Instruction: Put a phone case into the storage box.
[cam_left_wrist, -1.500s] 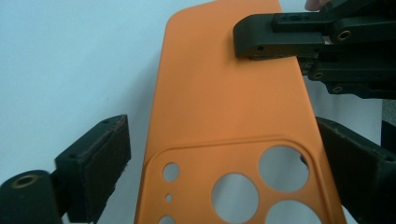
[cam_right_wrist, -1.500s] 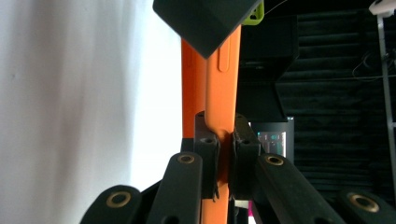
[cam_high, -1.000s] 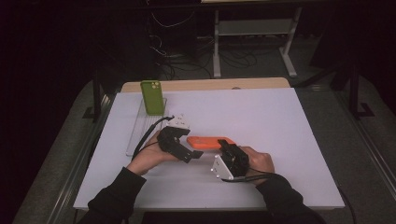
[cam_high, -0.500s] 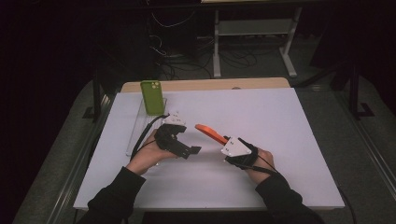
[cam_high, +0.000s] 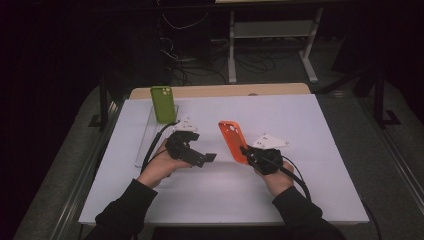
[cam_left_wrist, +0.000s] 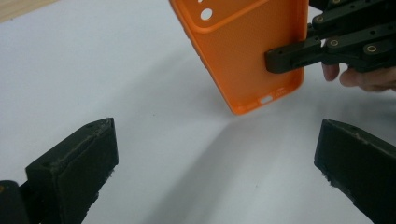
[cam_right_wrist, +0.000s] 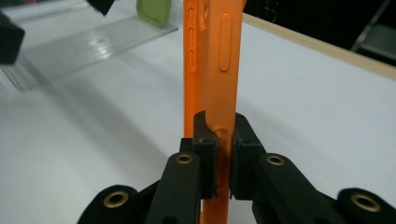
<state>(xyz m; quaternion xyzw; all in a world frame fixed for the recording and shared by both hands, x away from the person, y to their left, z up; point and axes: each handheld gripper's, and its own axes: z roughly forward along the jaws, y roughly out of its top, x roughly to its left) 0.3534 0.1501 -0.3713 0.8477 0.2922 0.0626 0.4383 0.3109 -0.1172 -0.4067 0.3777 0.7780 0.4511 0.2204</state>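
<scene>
An orange phone case (cam_high: 232, 139) is held up off the white table, tilted, with my right gripper (cam_high: 248, 151) shut on one long edge. In the right gripper view the case (cam_right_wrist: 215, 60) stands edge-on between the pinched jaws of that gripper (cam_right_wrist: 218, 140). My left gripper (cam_high: 209, 158) points at the case from the left, open and holding nothing. In the left gripper view the case (cam_left_wrist: 247, 51) hangs ahead, beyond the tips of that open gripper (cam_left_wrist: 219, 144), with the right gripper's jaws clamped on its right edge. A green phone case (cam_high: 163, 103) stands in a clear rack (cam_high: 146, 142) at the back left.
The white table (cam_high: 310, 130) has bare room to the right and in front. A wooden strip (cam_high: 220, 91) runs along its far edge. Cables trail from both grippers. Beyond the table are a dark floor and a desk frame.
The right gripper has lifted the orange case from flat on the table to a raised, tilted pose and moved right. The left gripper has let go of it and stands open.
</scene>
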